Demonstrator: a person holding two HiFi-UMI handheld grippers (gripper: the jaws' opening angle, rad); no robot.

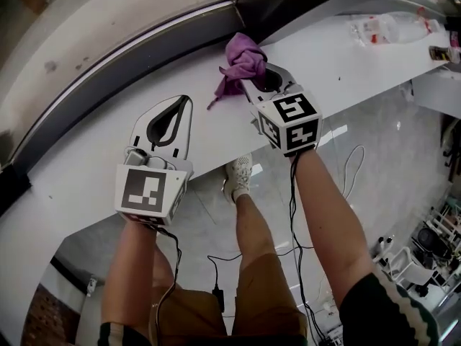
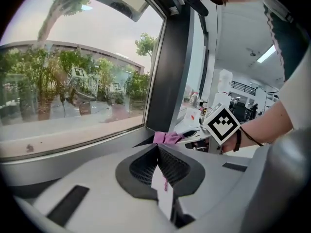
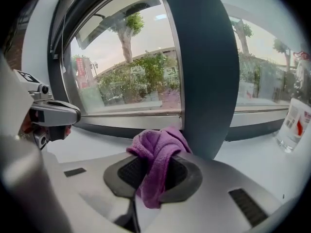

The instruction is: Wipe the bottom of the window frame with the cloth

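A purple cloth (image 1: pixel 241 60) is bunched at the far end of my right gripper (image 1: pixel 250 78), whose jaws are shut on it. The cloth rests on the white sill (image 1: pixel 94 164), right beside the dark bottom rail of the window frame (image 1: pixel 144 49) and near the upright post. In the right gripper view the cloth (image 3: pixel 159 147) hangs out over both jaws, in front of the frame's bottom rail (image 3: pixel 131 125). My left gripper (image 1: pixel 185 103) lies on the sill to the left, shut with nothing in it, pointing at the rail. In the left gripper view the cloth (image 2: pixel 167 138) is ahead to the right.
A dark upright post (image 3: pixel 209 67) divides the panes just behind the cloth. A clear plastic bottle (image 1: pixel 392 27) lies on the sill at far right. The sill's near edge drops to a glossy floor with cables (image 1: pixel 349 168) and the person's legs.
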